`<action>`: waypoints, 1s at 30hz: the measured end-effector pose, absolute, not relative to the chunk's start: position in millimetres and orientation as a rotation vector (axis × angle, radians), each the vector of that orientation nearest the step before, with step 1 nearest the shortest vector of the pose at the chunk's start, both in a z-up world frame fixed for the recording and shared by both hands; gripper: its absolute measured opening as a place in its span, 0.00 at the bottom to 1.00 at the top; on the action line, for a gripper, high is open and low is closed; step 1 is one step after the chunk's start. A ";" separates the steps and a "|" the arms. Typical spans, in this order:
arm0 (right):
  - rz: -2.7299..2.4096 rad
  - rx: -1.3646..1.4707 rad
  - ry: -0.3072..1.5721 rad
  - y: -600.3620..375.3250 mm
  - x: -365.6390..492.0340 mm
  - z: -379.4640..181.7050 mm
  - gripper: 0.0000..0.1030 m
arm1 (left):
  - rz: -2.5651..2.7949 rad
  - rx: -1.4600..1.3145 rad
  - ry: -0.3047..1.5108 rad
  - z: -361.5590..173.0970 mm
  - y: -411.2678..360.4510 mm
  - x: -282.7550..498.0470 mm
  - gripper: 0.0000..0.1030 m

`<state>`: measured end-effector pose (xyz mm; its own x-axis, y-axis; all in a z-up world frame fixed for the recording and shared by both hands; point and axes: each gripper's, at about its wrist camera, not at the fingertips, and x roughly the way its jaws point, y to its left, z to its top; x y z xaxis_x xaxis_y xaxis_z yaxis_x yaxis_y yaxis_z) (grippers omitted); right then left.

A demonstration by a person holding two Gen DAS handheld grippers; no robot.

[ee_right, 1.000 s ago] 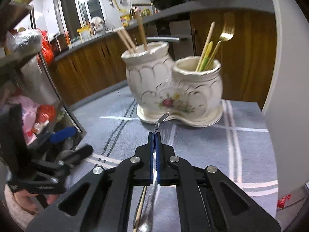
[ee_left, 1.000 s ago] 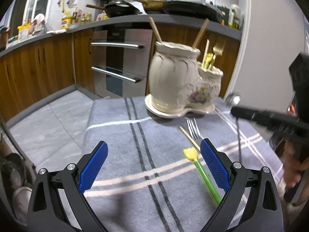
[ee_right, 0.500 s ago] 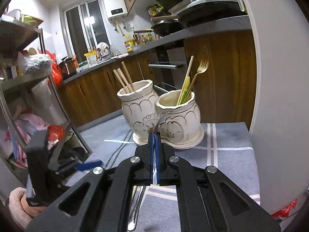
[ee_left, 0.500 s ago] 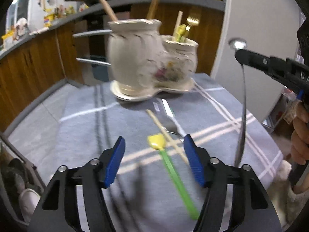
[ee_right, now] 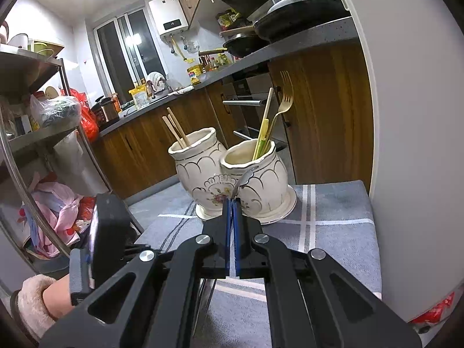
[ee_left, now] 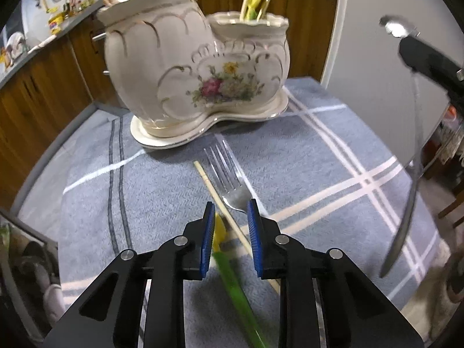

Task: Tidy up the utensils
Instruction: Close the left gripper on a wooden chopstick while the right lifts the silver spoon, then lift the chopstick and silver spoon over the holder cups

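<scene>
A cream double-pot ceramic holder (ee_left: 197, 66) stands on the grey striped cloth (ee_left: 319, 156); it also shows in the right wrist view (ee_right: 232, 171), with chopsticks in one pot and a gold fork in the other. My left gripper (ee_left: 230, 211) is low over the cloth, jaws narrowly open around the yellow head of a green utensil (ee_left: 232, 275) and a wooden chopstick (ee_left: 214, 191). A steel fork (ee_left: 229, 177) lies just ahead. My right gripper (ee_right: 232, 203) is shut on a steel spoon (ee_right: 242, 181), held in the air; the spoon hangs at the right of the left wrist view (ee_left: 411, 174).
Wooden kitchen cabinets (ee_right: 150, 150) and an oven stand behind the table. A white wall or fridge side (ee_right: 411, 145) borders the table's right. A metal shelf rack (ee_right: 34, 133) with bags stands to the left. The cloth's edges drop off at left and far right.
My left gripper has moved forward and down and closed most of the way around the yellow-headed utensil. My right gripper has lifted the spoon higher and back from the holder.
</scene>
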<state>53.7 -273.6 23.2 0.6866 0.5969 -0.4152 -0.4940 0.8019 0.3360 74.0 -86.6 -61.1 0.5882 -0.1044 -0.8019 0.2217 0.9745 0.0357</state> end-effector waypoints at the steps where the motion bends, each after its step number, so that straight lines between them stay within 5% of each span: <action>1: 0.617 0.207 0.536 -274.3 53.4 23.5 0.02 | -0.188 0.150 0.931 -61.6 -86.5 75.0 0.24; 10: 0.633 0.226 0.545 -277.8 52.5 23.8 0.02 | -0.159 0.304 0.975 -66.0 -101.6 87.9 0.23; 13: 0.635 0.222 0.542 -276.7 50.8 24.2 0.02 | -0.195 0.283 0.999 -65.3 -100.3 96.8 0.12; 18: 0.639 0.223 0.543 -276.5 50.7 23.8 0.02 | -0.223 0.249 1.008 -63.5 -93.8 100.3 0.09; 30: 0.611 0.220 0.471 -274.9 41.9 27.2 0.02 | -0.240 0.094 0.831 -35.9 -62.5 68.6 0.04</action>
<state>41.9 -274.9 27.2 0.7176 0.5970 -0.3586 -0.4987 0.7999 0.3338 68.6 -62.5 -35.9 0.6488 -0.1738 -0.7408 0.2470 0.9690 -0.0110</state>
